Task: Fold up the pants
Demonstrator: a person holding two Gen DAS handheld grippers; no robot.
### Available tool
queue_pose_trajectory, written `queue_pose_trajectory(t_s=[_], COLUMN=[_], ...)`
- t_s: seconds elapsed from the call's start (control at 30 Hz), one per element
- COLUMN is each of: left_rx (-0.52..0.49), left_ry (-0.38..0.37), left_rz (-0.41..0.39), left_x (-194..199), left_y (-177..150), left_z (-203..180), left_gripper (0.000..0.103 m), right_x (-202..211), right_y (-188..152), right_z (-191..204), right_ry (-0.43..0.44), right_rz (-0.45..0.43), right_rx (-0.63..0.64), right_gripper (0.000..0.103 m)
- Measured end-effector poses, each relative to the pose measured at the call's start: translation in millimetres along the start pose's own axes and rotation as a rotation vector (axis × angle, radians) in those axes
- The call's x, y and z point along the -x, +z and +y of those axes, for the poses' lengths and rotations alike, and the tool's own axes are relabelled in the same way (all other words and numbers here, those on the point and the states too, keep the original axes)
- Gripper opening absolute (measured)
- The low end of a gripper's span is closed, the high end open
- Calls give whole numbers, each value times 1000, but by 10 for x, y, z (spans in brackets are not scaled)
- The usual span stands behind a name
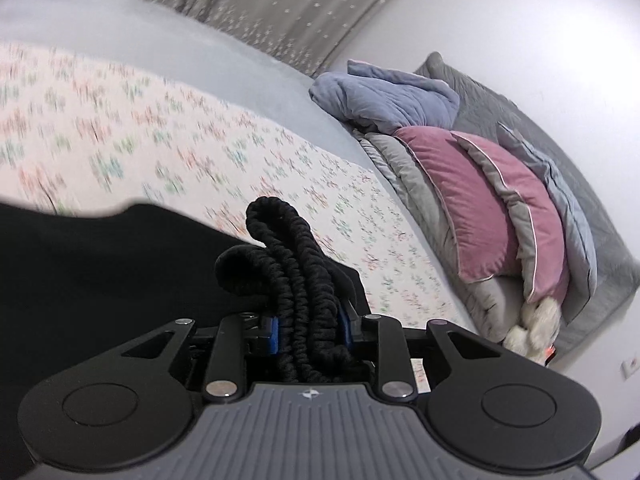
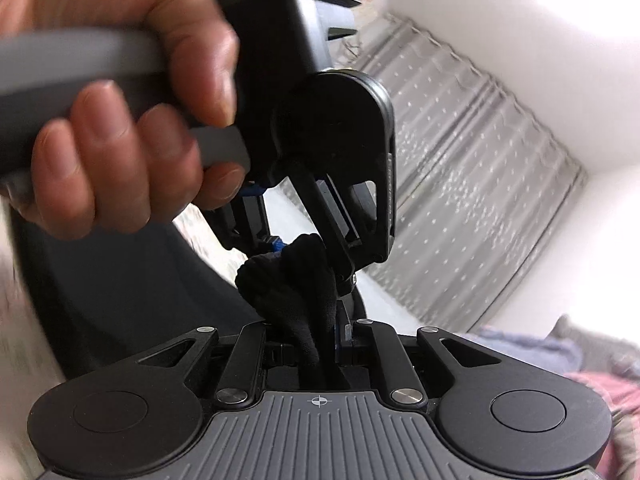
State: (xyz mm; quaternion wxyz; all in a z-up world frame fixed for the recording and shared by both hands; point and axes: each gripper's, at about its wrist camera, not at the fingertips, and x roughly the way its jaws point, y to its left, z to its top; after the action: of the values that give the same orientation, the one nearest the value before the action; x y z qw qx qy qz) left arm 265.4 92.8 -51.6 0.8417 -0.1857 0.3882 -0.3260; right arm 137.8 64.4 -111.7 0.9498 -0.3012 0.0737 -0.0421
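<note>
Now black pants (image 1: 304, 280) bunched between both clenched hand-held grippers — left (image 1: 306, 330), right (image 2: 310, 340).

The pants (image 1: 80, 272) are plain black, their gathered waistband (image 1: 296, 264) ribbed black too. Under them the bed sheet (image 1: 160, 136) is cream with small scattered sprigs in red, green and blue. Beyond lies a pale grey cover (image 1: 160, 40). The curtain (image 1: 280, 4) is grey-beige, flecked with white. Pillows: dusty pink (image 1: 472, 208) with pale piping, lavender blue (image 1: 384, 100), and quilted grey (image 1: 540, 128). The left hand-held gripper (image 1: 308, 332) is black with blue pads.
</note>
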Motion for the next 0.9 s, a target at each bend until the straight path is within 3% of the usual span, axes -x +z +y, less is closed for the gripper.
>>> queue_pose_trajectory(t_s=[0.13, 0.3, 0.47, 0.57, 0.77, 0.9], left_rx=[-28, 6, 12, 53, 56, 107], left_ry=[28, 46, 150, 195, 216, 246], left_rz=[-36, -96, -139, -126, -155, -196], left_x=[302, 722, 1020, 1040, 1325, 1537], left_y=[96, 140, 194, 177, 192, 157], left_z=[337, 923, 1356, 1573, 1759, 1949], left_gripper=[27, 27, 27, 27, 27, 27], right_x=[-154, -324, -493, -576, -577, -658], right_y=[283, 626, 889, 941, 970, 1001], right_z=[253, 730, 1252, 1502, 1709, 1625], right_ry=[20, 114, 194, 232, 289, 325], right_rz=[-3, -23, -26, 6, -9, -30], right_rx=[-102, -192, -250, -279, -293, -263], right_gripper=[11, 11, 11, 12, 11, 11])
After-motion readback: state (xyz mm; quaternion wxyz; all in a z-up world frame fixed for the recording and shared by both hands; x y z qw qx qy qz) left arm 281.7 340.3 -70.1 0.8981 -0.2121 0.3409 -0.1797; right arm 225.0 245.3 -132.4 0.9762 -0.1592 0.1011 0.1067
